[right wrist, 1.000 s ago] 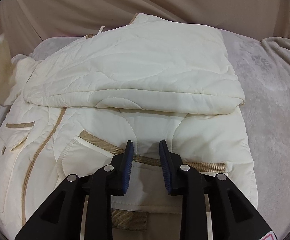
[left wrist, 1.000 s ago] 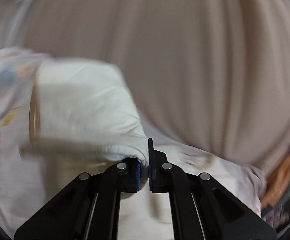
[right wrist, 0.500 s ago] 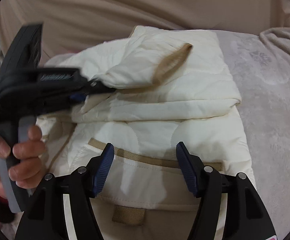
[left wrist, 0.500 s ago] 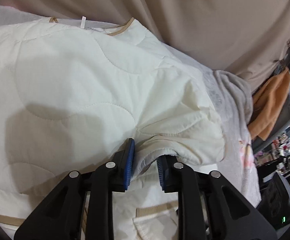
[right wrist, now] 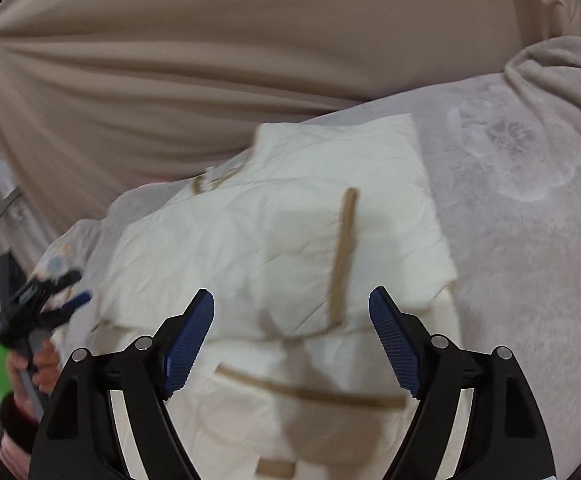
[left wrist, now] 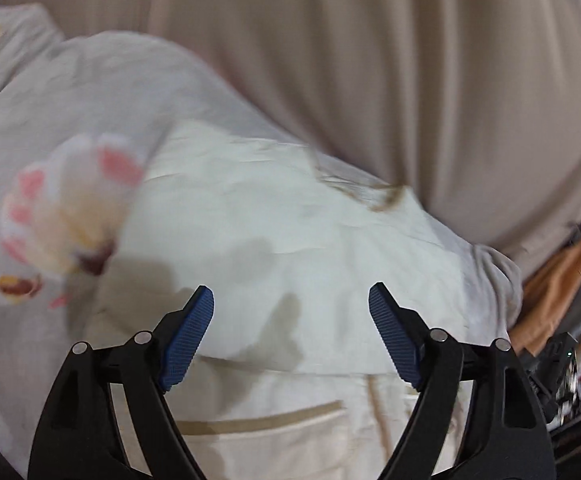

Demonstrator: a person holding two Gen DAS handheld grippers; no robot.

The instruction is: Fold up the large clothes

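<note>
On the blanket point(right wrist: 530, 240), the folded jacket point(right wrist: 290, 240) lies free of both jaws.

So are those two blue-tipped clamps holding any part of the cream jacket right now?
No. Both the left gripper and the right gripper have jaws opening, with nothing pinched between them; the jacket lies loose on the bed.

Beige pleated curtain point(right wrist: 194, 64) behind a bed's pale grey floral blanket point(right wrist: 530, 208)
</note>
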